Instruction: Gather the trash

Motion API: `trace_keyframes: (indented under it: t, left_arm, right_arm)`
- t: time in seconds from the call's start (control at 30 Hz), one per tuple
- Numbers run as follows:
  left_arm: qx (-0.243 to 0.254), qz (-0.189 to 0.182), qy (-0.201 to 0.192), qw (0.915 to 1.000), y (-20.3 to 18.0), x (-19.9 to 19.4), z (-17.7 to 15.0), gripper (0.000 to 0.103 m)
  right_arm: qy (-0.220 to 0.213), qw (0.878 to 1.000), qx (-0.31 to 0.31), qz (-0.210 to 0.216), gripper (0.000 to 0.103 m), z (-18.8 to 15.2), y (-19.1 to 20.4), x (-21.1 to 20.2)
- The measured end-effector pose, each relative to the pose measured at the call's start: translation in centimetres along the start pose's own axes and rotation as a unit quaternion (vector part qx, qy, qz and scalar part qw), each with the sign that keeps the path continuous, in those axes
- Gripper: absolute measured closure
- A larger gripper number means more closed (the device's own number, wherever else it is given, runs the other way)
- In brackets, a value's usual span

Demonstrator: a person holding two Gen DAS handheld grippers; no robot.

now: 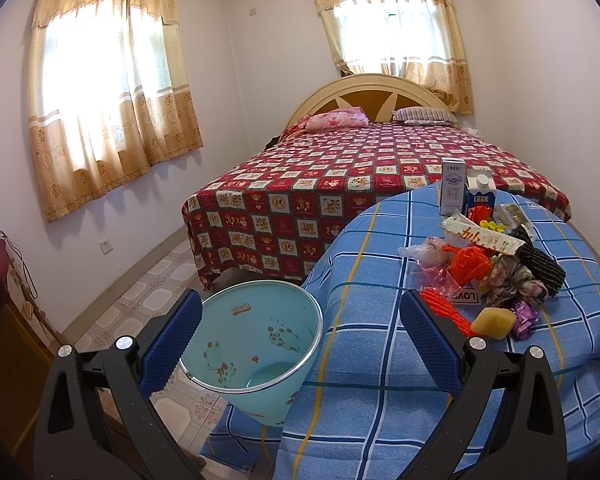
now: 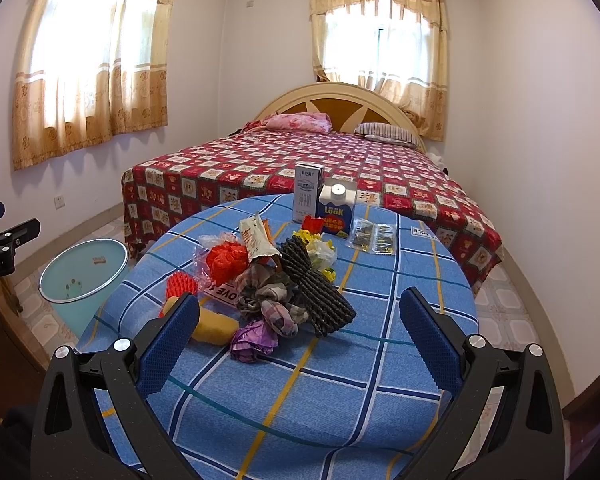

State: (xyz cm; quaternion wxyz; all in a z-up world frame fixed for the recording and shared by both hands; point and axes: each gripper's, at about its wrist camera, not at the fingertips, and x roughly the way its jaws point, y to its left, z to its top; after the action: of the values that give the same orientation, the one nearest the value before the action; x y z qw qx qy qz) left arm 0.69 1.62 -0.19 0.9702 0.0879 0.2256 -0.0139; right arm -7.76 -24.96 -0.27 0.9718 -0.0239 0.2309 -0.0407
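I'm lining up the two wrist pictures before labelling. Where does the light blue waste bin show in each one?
Left wrist view: the waste bin sits low and left of centre, between the open left tongs, against the blue checked tablecloth.
Right wrist view: the bin is at the left edge, mid-height, beside the same tablecloth.
Shared landmark: the blue LOOK carton at the table's far side.

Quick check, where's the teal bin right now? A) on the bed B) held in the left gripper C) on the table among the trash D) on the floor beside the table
D: the teal bin stands on the tiled floor against the edge of the table, looks empty, and neither gripper touches it.
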Motion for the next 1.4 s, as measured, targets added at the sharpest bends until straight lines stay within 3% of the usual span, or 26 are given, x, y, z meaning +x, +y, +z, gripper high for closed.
trace_keyframes:
  t: [1.0,1.4]
  left_arm:
    - [0.004,0.004,0.006,1.0,0.4,0.6,-0.6,0.006]
    - [0.023,-0.008,0.044,0.9988,-3.1,4.9,-3.3,0.006]
  right_arm:
    - [0.007,1.0,0.006,-0.007,0.005,-0.5,-0.6,0.7]
    - [0.04,0.999,0.026,-0.026,0.005,-2.6,-2.8,4.3]
